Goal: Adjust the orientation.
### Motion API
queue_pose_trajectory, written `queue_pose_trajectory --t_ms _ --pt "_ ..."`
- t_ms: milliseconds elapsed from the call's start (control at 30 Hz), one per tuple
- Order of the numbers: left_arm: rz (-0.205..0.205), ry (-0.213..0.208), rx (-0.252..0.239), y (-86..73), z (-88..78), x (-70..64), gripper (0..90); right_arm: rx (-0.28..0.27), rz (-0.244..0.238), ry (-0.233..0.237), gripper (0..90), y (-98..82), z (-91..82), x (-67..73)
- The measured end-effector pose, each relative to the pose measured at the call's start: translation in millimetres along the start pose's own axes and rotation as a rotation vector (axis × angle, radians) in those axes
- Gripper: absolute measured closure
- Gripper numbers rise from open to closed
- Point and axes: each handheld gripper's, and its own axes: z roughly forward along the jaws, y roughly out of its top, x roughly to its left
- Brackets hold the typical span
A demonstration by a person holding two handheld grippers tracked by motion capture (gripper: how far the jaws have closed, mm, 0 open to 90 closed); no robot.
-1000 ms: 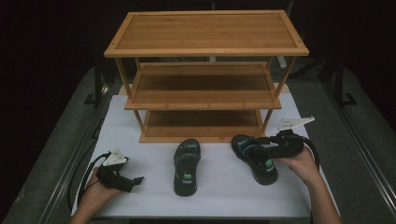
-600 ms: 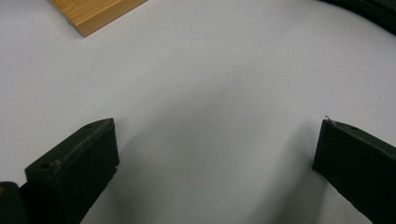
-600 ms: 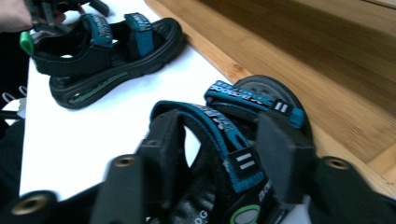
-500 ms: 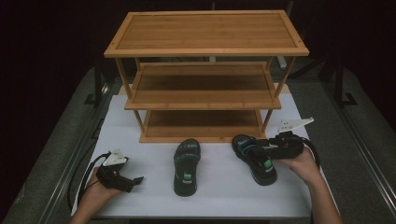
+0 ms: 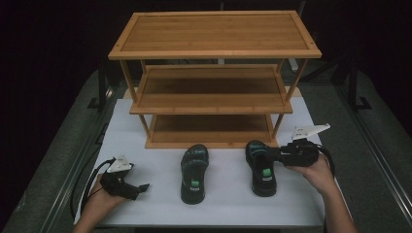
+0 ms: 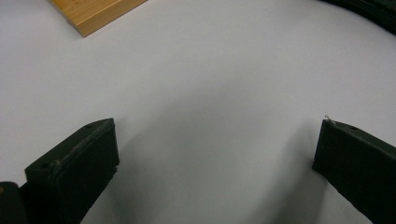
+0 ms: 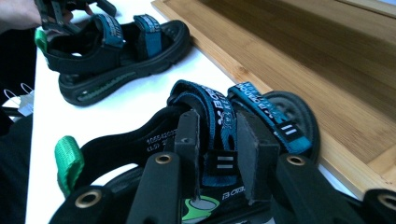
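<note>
Black jaws of the right gripper (image 7: 218, 154) fill the bottom centre of the right gripper view, and they have just been closing. Teal-and-black strap of the near sandal (image 7: 261, 116) sits between them; pads look pressed on both sides of the strap. Green heel loop at lower left of that frame. Second sandal (image 7: 116, 46) lies beyond, upper left, well apart. Bamboo bottom shelf of the rack (image 7: 327, 60) runs along the upper right, just beside the gripped sandal's toe.

High view: right gripper (image 5: 284, 154) at right of centre, the person's hand behind it, jaws reaching into the right sandal (image 5: 262, 170) from the side. Other sandal (image 5: 194, 172) near centre on the white table (image 5: 228, 206), untouched. Left gripper (image 5: 138, 188) rests at lower left, clear of both sandals.

Left gripper view: jaws wide apart at lower left and lower right, nothing between them, bare white table beneath. Three-tier bamboo rack (image 5: 214, 53) stands at the far edge, shelves bare.
</note>
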Motion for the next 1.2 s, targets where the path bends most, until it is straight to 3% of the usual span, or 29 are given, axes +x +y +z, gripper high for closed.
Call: queue_pose_trajectory --t_ms 300,700,867,1200 --pt "0.001 0.000 -0.002 0.0 0.1 0.0 0.0 -0.041 -0.019 -0.017 70.9 15.8 4.1 20.0" --pt "-0.001 0.000 -0.003 0.0 0.2 -0.1 0.0 -0.066 -0.044 -0.054 70.9 38.7 41.0 57.1" --pt "0.000 0.000 -0.001 0.0 0.1 0.1 0.0 -0.080 -0.032 -0.060 70.9 40.8 54.5 65.3" --pt "0.000 -0.001 0.000 0.0 0.0 0.1 0.0 -0.047 -0.018 -0.075 70.9 36.4 79.5 75.2"
